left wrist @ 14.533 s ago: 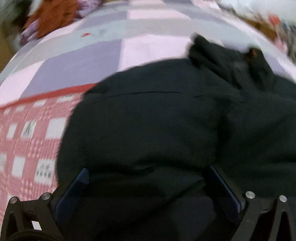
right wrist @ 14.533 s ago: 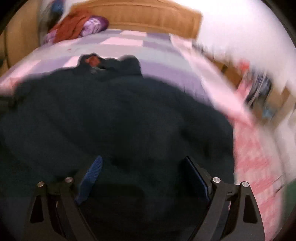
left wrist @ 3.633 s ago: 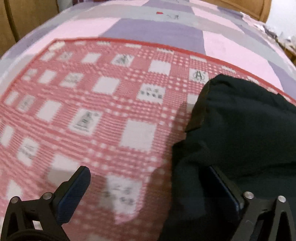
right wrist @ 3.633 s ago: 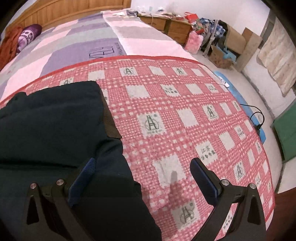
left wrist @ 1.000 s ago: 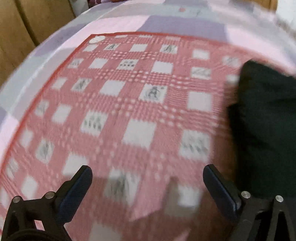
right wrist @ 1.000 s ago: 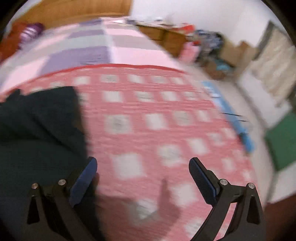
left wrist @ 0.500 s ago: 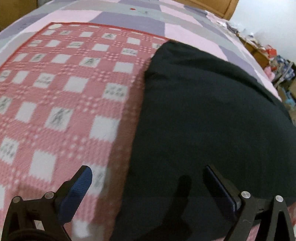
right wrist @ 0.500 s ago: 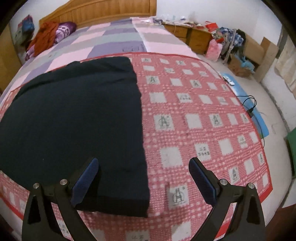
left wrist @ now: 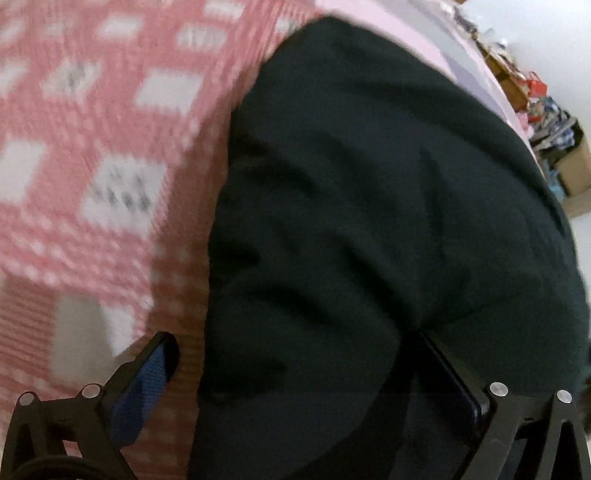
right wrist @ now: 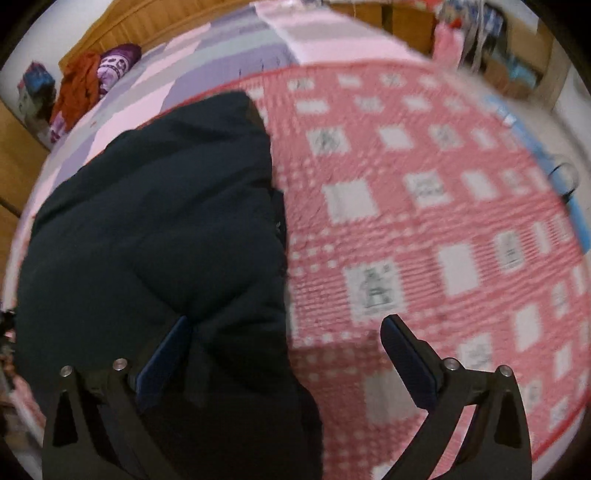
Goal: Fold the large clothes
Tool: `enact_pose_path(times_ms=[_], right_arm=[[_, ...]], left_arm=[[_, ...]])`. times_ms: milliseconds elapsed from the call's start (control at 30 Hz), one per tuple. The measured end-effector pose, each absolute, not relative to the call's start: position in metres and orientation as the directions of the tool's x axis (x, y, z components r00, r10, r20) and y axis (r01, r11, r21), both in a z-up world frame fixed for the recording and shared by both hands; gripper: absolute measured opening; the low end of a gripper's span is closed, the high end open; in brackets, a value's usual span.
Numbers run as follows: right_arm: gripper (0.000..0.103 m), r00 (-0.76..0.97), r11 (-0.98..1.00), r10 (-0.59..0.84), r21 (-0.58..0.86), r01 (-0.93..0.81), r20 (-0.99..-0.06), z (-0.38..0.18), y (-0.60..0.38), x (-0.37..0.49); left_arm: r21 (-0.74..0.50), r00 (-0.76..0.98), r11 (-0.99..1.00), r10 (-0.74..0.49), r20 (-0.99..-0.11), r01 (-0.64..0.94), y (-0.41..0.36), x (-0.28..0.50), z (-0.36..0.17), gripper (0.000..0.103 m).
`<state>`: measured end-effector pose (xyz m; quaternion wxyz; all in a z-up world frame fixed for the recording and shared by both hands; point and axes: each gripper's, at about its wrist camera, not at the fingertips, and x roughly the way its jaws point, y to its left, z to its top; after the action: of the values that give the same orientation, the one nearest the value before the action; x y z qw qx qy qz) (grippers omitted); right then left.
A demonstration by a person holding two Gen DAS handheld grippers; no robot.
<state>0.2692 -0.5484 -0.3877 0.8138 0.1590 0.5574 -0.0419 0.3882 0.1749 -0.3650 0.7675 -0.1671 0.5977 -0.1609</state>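
1. Left wrist view, nearest first: the left tool [left wrist: 291, 373] has its jaws spread wide, and the near edge of the dark garment [left wrist: 369, 192] bulges up between them. Its blue-padded left finger sits over the red-checked blanket [left wrist: 92, 155]; the right finger lies against a raised fold of the cloth. Nothing is pinched.
2. Right wrist view: the right tool [right wrist: 284, 354] is likewise fully open. Its left finger is pressed into the garment [right wrist: 155, 221], while the right finger hangs above bare blanket [right wrist: 424, 206], so the garment's right edge runs between the two.
3. Both tools are tipped down low over the near hem. Half a second ago they looked from higher up, with the whole flat garment in view; now the cloth fills most of each frame and is rumpled into ridges at the near edge.
4. Farther out, the garment lies folded into a long dark slab on the bed, its far end reaching the purple and pink quilt [right wrist: 207, 70].
5. Beyond that, an orange and purple heap of clothes [right wrist: 92, 85] rests beside the wooden headboard [right wrist: 155, 26]. Both views are blurred.
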Motion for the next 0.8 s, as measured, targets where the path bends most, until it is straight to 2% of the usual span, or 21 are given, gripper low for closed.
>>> enact_pose_path(times_ms=[167,233,333,367,400,467,533,567,600,700,800], right_arm=[[0.103,0.306,0.88,0.323,0.403,0.251,-0.895,-0.419,-0.566,0.286],[0.103,0.289,0.879,0.349,0.419,0.229,-0.891,-0.423,-0.567,0.293],[0.101,0.277,0.892,0.344,0.404,0.204,-0.897,-0.42,-0.555,0.298],[0.091,0.283,0.888,0.356,0.417,0.192,-0.89,-0.419,-0.552,0.297],[0.072,0.297,0.872,0.396,0.457,0.174,-0.869,-0.417,-0.548,0.296],[0.067,0.322,0.859,0.422,0.488,0.157,-0.847,-0.414,-0.542,0.294],[0.063,0.323,0.868,0.406,0.471,0.155,-0.855,-0.414,-0.537,0.295],[0.059,0.328,0.868,0.404,0.471,0.157,-0.854,-0.414,-0.535,0.295],[0.053,0.332,0.872,0.399,0.465,0.151,-0.855,-0.413,-0.532,0.296],[0.034,0.376,0.896,0.354,0.426,0.124,-0.856,-0.399,-0.516,0.291],[0.025,0.426,0.913,0.308,0.39,0.119,-0.851,-0.377,-0.512,0.283]], left_arm=[[-0.463,0.171,0.881,-0.474,-0.864,0.098,0.163,0.4,-0.368,0.103],[-0.482,0.169,0.868,-0.497,-0.851,0.122,0.152,0.401,-0.367,0.103],[-0.447,0.203,0.874,-0.48,-0.853,0.188,0.124,0.397,-0.361,0.102],[-0.454,0.212,0.873,-0.484,-0.849,0.177,0.122,0.395,-0.363,0.102],[-0.46,0.222,0.871,-0.489,-0.844,0.172,0.122,0.394,-0.364,0.102],[-0.448,0.226,0.877,-0.478,-0.849,0.171,0.119,0.393,-0.363,0.1],[-0.445,0.229,0.878,-0.476,-0.849,0.175,0.116,0.389,-0.356,0.091],[-0.441,0.235,0.878,-0.475,-0.848,0.184,0.113,0.387,-0.352,0.083],[-0.437,0.249,0.879,-0.475,-0.844,0.192,0.112,0.382,-0.345,0.068],[-0.412,0.302,0.891,-0.453,-0.839,0.192,0.118,0.371,-0.328,0.041],[-0.407,0.345,0.894,-0.448,-0.825,0.186,0.123,0.366,-0.312,0.033]])
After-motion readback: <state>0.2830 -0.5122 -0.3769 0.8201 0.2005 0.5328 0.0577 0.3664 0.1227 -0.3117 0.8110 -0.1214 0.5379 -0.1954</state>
